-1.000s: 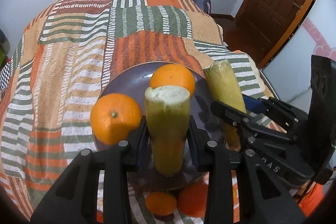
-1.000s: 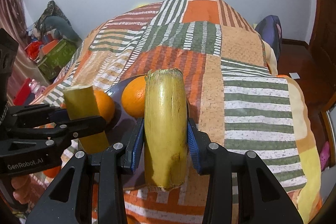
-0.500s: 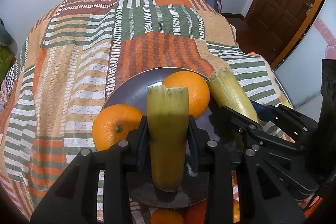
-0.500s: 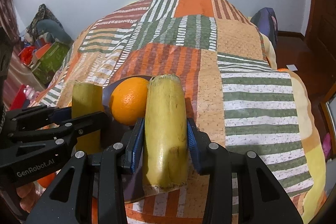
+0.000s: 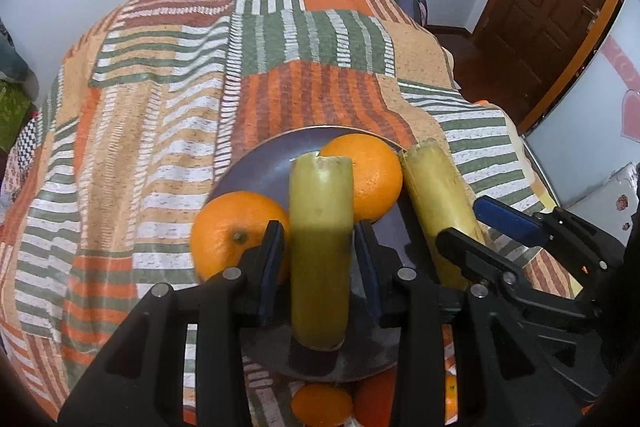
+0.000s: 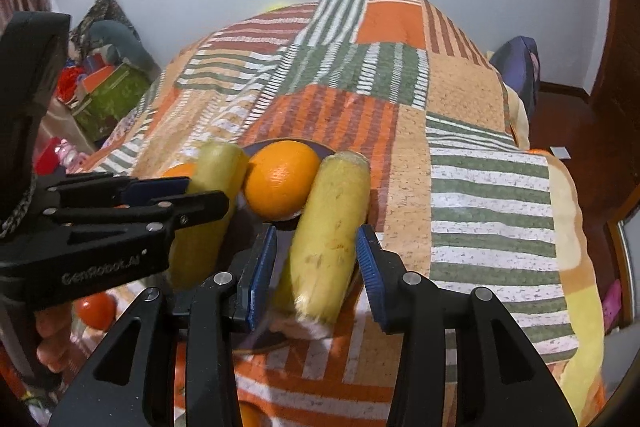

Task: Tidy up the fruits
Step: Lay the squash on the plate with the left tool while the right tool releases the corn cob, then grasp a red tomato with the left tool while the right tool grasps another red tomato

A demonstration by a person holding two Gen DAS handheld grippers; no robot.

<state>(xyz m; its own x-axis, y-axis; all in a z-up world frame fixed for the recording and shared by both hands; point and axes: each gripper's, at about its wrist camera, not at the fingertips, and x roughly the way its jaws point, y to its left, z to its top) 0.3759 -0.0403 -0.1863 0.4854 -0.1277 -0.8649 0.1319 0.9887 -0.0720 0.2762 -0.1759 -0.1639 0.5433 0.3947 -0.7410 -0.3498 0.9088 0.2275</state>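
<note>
Both grippers are down at the round dark purple plate (image 5: pixel 256 163) on the striped orange-and-green patchwork bedspread (image 5: pixel 160 107), each with a stubby yellow-green cut stalk piece between its blue pads. The left gripper (image 5: pixel 320 263) has its jaws opening; there's a sliver of daylight on either side of the left stalk piece (image 5: pixel 320 247), which stands nearly upright with its foot on the plate — let go, by the look of it, not squeezed. Over on the other side the right gripper (image 6: pixel 316 263) is opening too, and the right stalk piece (image 6: pixel 328 235) leans across the plate's near rim, clear of both pads, its top resting by the rear orange (image 6: pixel 282 179). A second orange (image 5: pixel 236 235) sits at the plate's left edge. The stalks flank that rear orange, seemingly so the fruit is gathered on one dish. More small oranges (image 5: pixel 320 405) wait on the bedspread just below the plate — likely next. That upright piece could topple once the fingers back away.
</note>
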